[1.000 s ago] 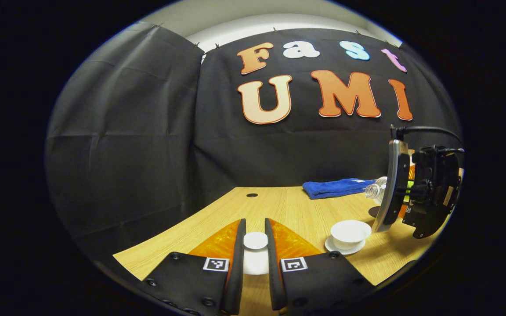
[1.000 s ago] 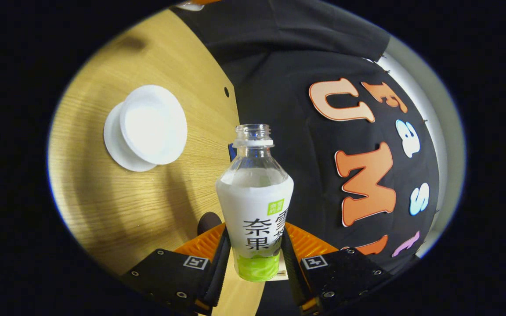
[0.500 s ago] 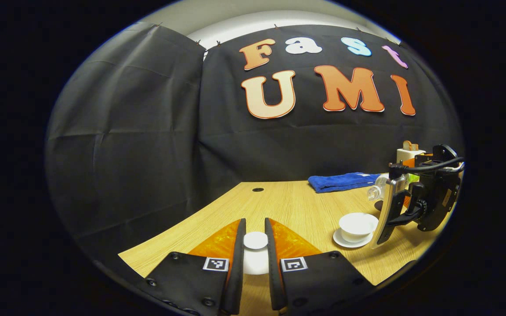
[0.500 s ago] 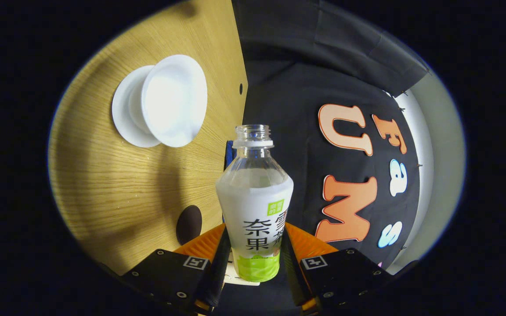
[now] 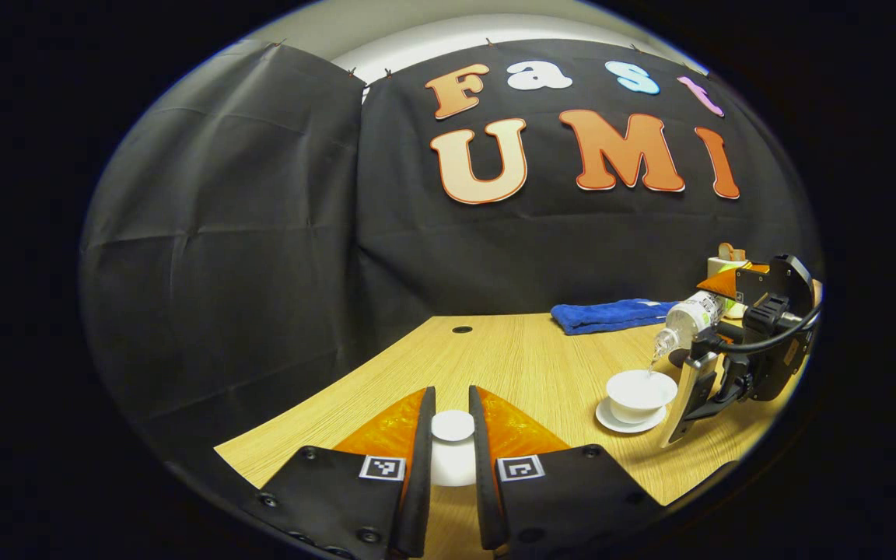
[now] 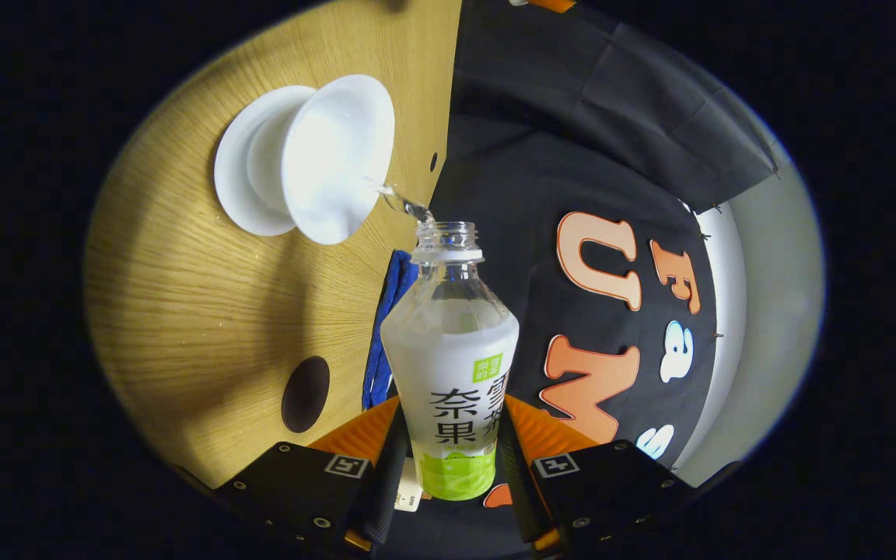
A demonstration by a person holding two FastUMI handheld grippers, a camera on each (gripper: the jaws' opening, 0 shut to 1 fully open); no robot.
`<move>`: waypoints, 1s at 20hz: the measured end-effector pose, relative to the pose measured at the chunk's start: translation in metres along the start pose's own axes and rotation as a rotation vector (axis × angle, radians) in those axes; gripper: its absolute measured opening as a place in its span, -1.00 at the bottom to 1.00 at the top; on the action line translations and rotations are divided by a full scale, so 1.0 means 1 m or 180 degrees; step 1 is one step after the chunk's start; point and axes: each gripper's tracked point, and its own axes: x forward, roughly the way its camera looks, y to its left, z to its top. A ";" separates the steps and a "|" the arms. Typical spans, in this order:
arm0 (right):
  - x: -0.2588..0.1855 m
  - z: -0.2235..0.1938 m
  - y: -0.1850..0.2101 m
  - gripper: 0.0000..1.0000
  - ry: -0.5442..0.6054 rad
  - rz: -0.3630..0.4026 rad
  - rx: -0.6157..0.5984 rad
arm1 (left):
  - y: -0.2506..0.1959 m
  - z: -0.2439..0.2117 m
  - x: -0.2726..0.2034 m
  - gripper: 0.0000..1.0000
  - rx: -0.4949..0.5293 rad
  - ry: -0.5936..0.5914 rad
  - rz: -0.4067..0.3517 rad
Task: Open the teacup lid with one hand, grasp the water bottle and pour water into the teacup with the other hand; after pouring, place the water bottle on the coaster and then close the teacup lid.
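Between the two fingers of the left gripper (image 5: pixel 452 474), one round white ceramic teacup lid (image 5: pixel 452 426) is clamped above the light wooden table (image 5: pixel 526 365). Ahead and to the right stands one white teacup (image 5: pixel 639 391) on one white saucer (image 5: pixel 611 420). The right gripper (image 6: pixel 448 467) grips one clear plastic water bottle with a white-and-green label (image 6: pixel 452 365), both fingers pressing its sides; water streams from its tilted mouth into the cup. One dark round coaster (image 6: pixel 305 393) and one folded blue towel (image 5: pixel 611 315) lie nearby.
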 end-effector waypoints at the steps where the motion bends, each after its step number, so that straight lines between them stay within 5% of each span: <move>1: 0.001 0.000 0.001 0.24 0.0002 -0.0017 -0.0001 | -0.001 -0.002 -0.001 -0.41 0.0021 0.0022 -0.0004; 20: -0.006 -0.004 -0.032 0.24 -0.0120 -0.0504 -0.0632 | 0.003 0.009 -0.013 -0.41 0.0106 -0.0012 0.0005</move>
